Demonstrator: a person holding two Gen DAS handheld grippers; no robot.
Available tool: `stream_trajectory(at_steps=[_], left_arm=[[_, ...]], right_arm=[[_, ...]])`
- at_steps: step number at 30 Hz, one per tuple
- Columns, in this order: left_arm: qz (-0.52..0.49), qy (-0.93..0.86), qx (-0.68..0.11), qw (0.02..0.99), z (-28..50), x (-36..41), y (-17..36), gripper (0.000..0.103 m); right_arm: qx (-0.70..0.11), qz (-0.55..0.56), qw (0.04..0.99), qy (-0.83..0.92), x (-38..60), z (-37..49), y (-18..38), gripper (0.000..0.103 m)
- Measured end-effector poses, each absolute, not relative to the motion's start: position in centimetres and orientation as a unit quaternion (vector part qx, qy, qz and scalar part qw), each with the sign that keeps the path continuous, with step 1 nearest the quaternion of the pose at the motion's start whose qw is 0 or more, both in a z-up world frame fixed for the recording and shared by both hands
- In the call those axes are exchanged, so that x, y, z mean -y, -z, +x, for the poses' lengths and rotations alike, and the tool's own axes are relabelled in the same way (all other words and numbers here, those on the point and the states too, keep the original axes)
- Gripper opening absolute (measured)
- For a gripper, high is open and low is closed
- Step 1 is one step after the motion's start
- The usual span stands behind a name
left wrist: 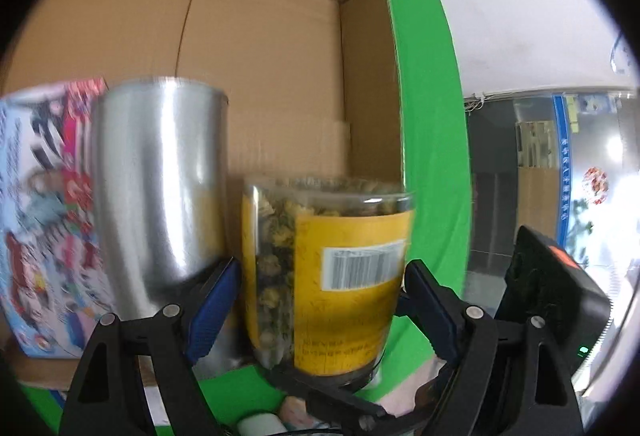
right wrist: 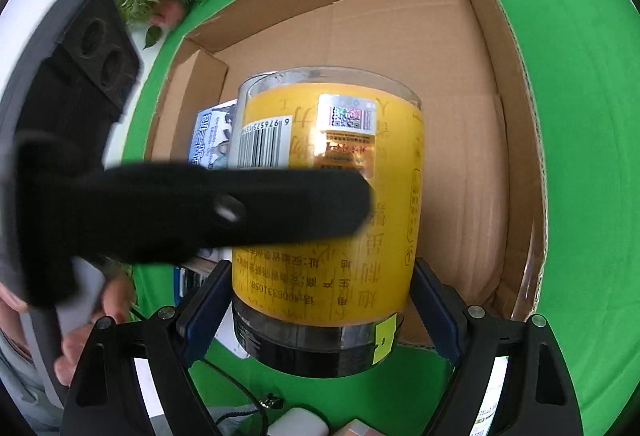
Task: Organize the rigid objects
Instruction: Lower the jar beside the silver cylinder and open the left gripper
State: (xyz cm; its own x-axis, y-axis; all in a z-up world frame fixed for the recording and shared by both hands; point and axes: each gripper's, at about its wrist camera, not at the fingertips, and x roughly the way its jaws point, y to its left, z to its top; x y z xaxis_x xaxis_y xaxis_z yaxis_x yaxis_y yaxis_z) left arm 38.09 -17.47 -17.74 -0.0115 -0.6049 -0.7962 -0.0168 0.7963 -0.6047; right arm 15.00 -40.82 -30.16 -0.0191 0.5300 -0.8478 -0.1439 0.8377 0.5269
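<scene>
Two tongs grip one clear jar (left wrist: pixel 328 276) of dried flowers with a yellow label, holding it over an open cardboard box (left wrist: pixel 260 47) on the green desk (left wrist: pixel 432 115). At the left inside the box stand a colourful carton (left wrist: pixel 44 220) and a steel cup (left wrist: pixel 160 179). My left tongs (left wrist: pixel 320 300) and my right tongs (right wrist: pixel 322 306) each clamp the jar's sides.

We see bright, even daylight in both views, blown out at a window (left wrist: pixel 616 171) on the far right. Motion blur smears the printed box (left wrist: pixel 44 211) and steel cup (left wrist: pixel 160 179). Fisheye distortion bends the edges, with black vignetted corners.
</scene>
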Motion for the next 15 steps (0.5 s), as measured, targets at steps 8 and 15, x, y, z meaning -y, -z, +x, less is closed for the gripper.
stream_trajectory(at_steps=[8,15], left_arm=[[-0.206,0.202,-0.648,0.705,40.1,13.8,14.8,0.082],[-0.182,0.174,-0.625,0.739,43.9,11.1,15.2,0.082]], right_arm=[[-0.693,0.103,0.672,-0.241,40.0,15.6,31.8,0.095],[-0.662,0.148,0.68,-0.279,41.6,16.9,28.7,0.096]])
